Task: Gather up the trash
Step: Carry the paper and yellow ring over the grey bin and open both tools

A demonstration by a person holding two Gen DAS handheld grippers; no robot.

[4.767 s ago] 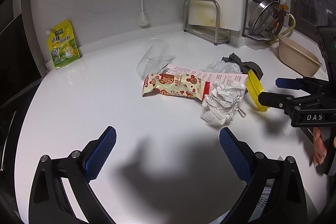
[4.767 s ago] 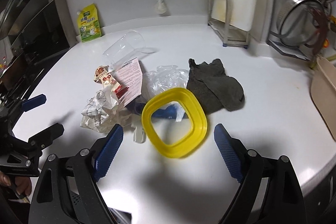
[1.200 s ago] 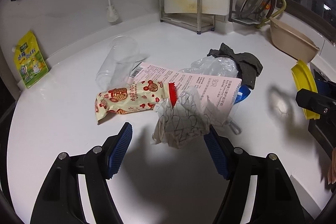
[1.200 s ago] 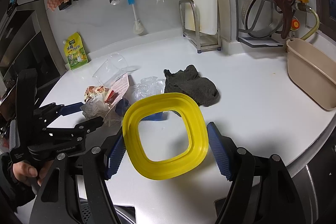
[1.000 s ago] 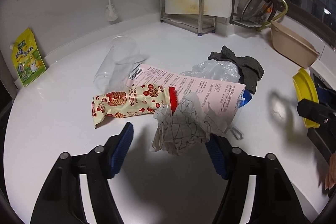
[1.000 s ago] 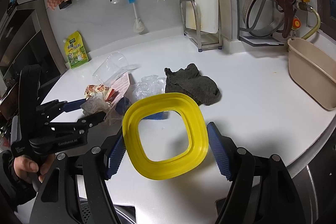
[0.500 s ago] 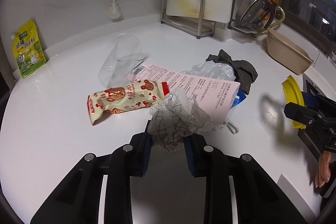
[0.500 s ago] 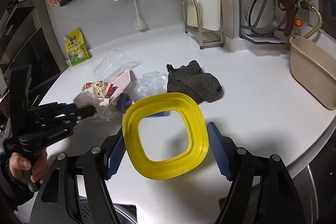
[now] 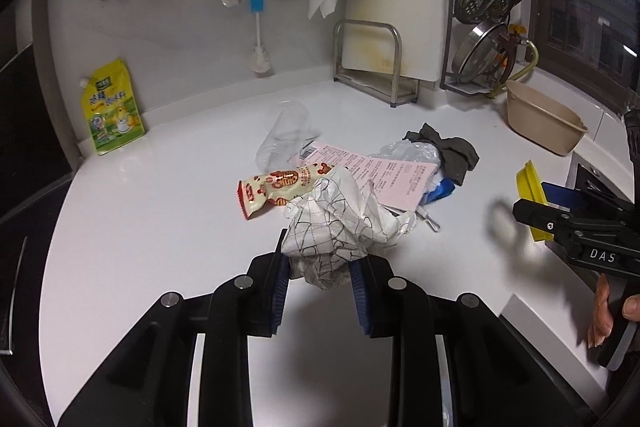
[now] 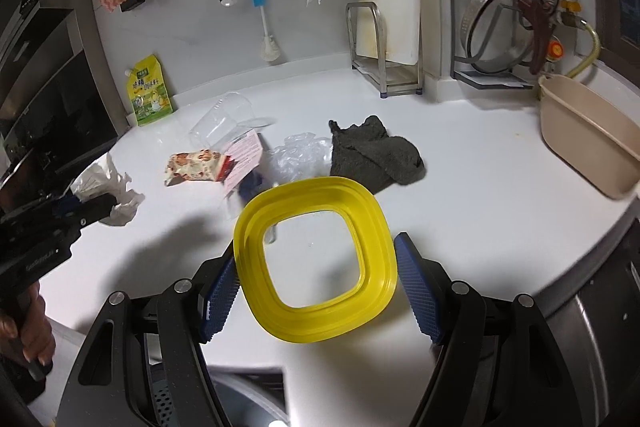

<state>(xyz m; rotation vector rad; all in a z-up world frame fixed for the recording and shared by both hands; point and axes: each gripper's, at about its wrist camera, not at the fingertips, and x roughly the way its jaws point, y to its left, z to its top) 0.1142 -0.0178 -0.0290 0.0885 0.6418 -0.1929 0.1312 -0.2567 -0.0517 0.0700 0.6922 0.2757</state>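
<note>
My left gripper (image 9: pixel 319 285) is shut on a crumpled white paper with black lines (image 9: pixel 340 223) and holds it above the white counter (image 9: pixel 160 211); it also shows in the right wrist view (image 10: pixel 106 187). My right gripper (image 10: pixel 316 281) is shut on a yellow square ring lid (image 10: pixel 316 259), held near the counter's front edge; the lid also shows in the left wrist view (image 9: pixel 530 187). On the counter lie a red-and-cream snack wrapper (image 9: pixel 276 189), a pink printed sheet (image 9: pixel 376 173), a clear plastic cup (image 9: pixel 282 137) on its side, crinkled clear plastic (image 9: pixel 408 151) and a blue item (image 9: pixel 442 191).
A dark grey cloth (image 10: pixel 372 151) lies behind the trash. A yellow-green pouch (image 9: pixel 110 109) leans on the back wall at left. A metal rack with a cutting board (image 9: pixel 380 67) stands at the back. A beige basin (image 10: pixel 588 139) sits at right.
My left gripper closed on the crumpled paper, lifted it and drew it back from the pile. My right gripper kept holding the yellow lid, about in place.
</note>
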